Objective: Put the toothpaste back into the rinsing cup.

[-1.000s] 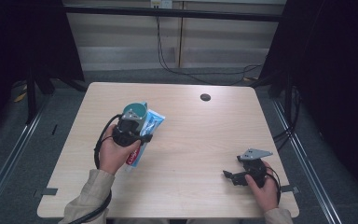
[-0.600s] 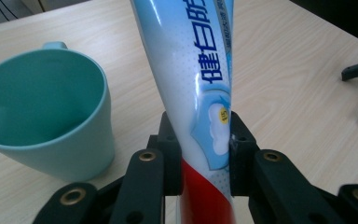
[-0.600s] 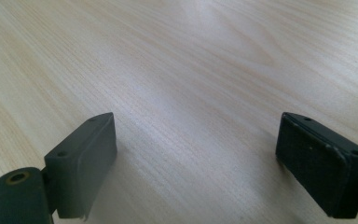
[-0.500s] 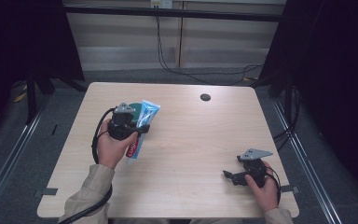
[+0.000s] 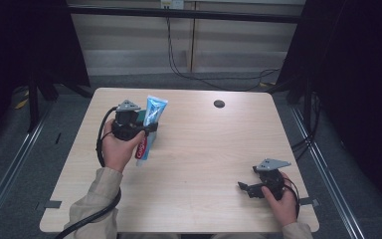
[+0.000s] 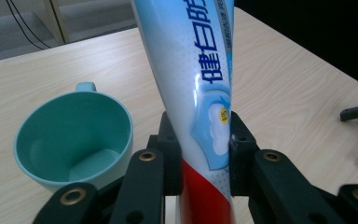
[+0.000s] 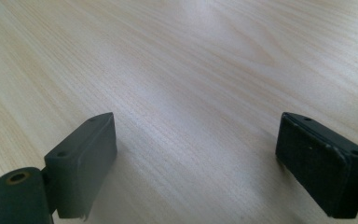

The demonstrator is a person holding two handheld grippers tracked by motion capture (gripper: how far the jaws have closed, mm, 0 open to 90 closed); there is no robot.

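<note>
A blue, white and red toothpaste tube point(image 5: 154, 113) stands tilted above the table, flat end up. My left gripper point(image 5: 147, 131) is shut on its middle. In the left gripper view the black pads point(image 6: 240, 149) press both sides of the tube point(image 6: 200, 79). A teal cup point(image 6: 74, 135) stands upright just beside the tube, its handle pointing away; from the high view a sliver of the cup point(image 5: 140, 117) shows behind the gripper. My right gripper point(image 5: 246, 189) rests near the table's front right with its jaws wide apart, and in its own view the gripper point(image 7: 196, 158) has bare wood between them.
The light wooden table point(image 5: 204, 144) has a small black round disc point(image 5: 219, 103) at its far side. Cables trail off both grippers. Dark curtains and floor rails flank the table. The right gripper's jaw tips point(image 6: 356, 112) show at the left gripper view's right edge.
My left hand has lifted the toothpaste tube and swung it more upright, drifting left and away from me. The right gripper has stayed where it was.
</note>
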